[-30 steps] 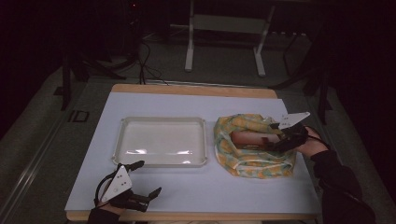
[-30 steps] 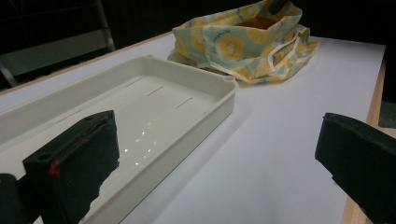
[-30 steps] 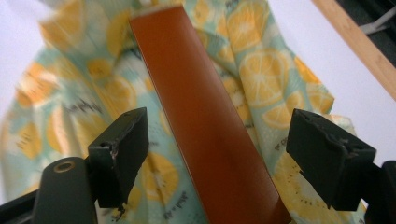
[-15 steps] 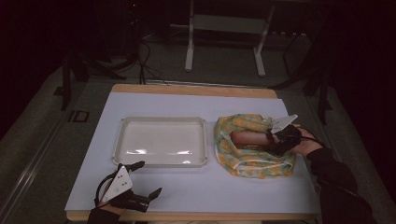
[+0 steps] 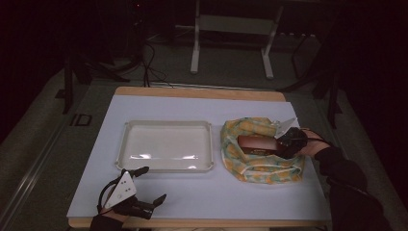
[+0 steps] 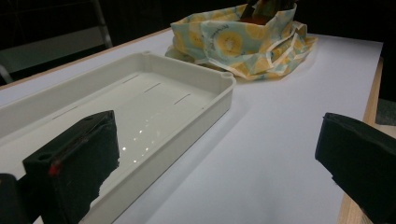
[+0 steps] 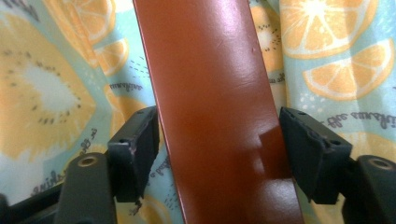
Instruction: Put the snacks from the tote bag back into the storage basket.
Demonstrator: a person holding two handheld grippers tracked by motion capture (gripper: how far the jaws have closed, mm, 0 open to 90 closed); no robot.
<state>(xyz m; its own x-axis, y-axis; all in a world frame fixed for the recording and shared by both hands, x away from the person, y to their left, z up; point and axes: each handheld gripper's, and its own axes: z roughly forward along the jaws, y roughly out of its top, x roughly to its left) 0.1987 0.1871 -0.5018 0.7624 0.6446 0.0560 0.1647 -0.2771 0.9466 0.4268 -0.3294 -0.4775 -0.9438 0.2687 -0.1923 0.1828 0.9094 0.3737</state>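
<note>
A cloth bag [image 5: 250, 168] printed with orange and kiwi slices lies open at the right of the table. A glossy brown flat object [image 5: 255, 143] lies in it. My right gripper [image 5: 281, 144] reaches into the bag from the right. In the right gripper view the brown object [image 7: 215, 93] runs between the jaws, and both pads [image 7: 140, 140] press its long edges. My left gripper [image 5: 154, 183] rests near the table's front left corner. Its jaws stand wide apart and hold nothing. A white tray [image 5: 166, 124] sits left of the bag.
The tray [image 6: 187, 79] is shallow with a raised rim and lies just ahead of the left gripper, with the bag [image 6: 233, 42] beyond it. The white tabletop [image 5: 216, 197] has a wooden edge at front and back. Dark floor and stands surround it.
My right gripper has moved down and left into the bag, onto the brown object. The left gripper has stayed put.
</note>
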